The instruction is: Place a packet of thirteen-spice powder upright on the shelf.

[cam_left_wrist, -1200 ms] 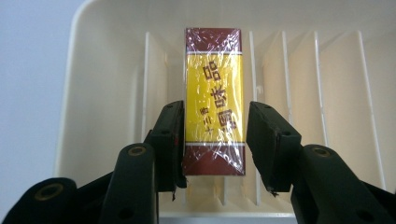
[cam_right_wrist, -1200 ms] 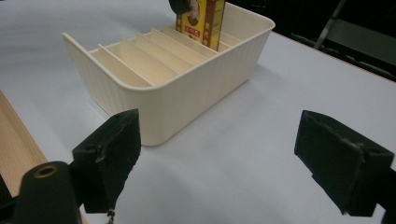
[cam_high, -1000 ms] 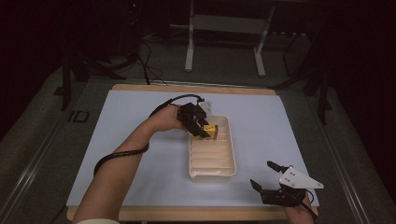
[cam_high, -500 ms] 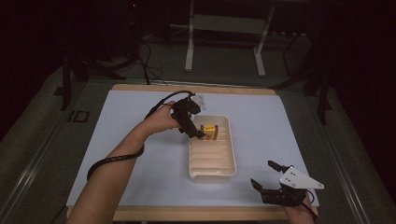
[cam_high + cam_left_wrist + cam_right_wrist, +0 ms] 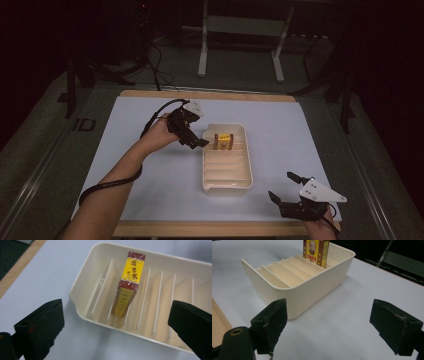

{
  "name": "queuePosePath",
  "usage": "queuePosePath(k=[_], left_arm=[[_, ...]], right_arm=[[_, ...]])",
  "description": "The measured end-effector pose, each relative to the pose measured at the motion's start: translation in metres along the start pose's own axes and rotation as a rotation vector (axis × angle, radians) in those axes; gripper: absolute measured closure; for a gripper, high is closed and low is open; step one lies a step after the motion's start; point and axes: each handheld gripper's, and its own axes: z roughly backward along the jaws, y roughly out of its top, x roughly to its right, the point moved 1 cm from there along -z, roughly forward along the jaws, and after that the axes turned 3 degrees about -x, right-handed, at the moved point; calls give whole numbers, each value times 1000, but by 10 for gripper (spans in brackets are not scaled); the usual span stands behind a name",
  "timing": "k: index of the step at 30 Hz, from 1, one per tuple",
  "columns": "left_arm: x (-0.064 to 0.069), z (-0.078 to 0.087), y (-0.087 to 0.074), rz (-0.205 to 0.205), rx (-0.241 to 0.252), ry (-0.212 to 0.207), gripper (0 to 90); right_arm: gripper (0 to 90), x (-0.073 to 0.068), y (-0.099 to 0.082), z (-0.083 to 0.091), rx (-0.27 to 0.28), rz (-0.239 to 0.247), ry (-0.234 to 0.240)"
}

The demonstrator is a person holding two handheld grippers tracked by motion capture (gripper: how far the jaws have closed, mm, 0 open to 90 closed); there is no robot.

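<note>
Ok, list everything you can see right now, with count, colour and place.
Divided tray: one, cream, middle of the mat.
Box: one, yellow and dark red, upright in a far slot of the tray.
Mat: one, pale blue, covering the table.
Table: one, wood edge showing.
Metal stand: one, grey, behind the table.
Left hand-held gripper: black, open, left of the tray.
Right hand-held gripper: black, open, near right corner.

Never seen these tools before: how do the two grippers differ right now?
The left gripper is held above the table beside the cream divided tray, at its far end near the yellow-and-red box; the right gripper sits low at the table's near edge, away from the tray. Both have open jaws and hold nothing.
</note>
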Motion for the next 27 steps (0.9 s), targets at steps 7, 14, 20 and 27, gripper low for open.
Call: queuePosePath(k=[7, 14, 20, 27], left_arm=[[5, 13, -18, 77, 23, -23, 7], [14, 22, -39, 116, 34, 1, 7], [23, 25, -54, 111, 2, 20, 7], [30, 36, -72, 152, 29, 39, 7]], right_arm=[[145, 0, 0, 0, 0, -4, -6], [145, -1, 0, -1, 2, 2, -8], [144, -1, 0, -1, 3, 0, -12], [145, -2, 1, 0, 2, 11, -17]])
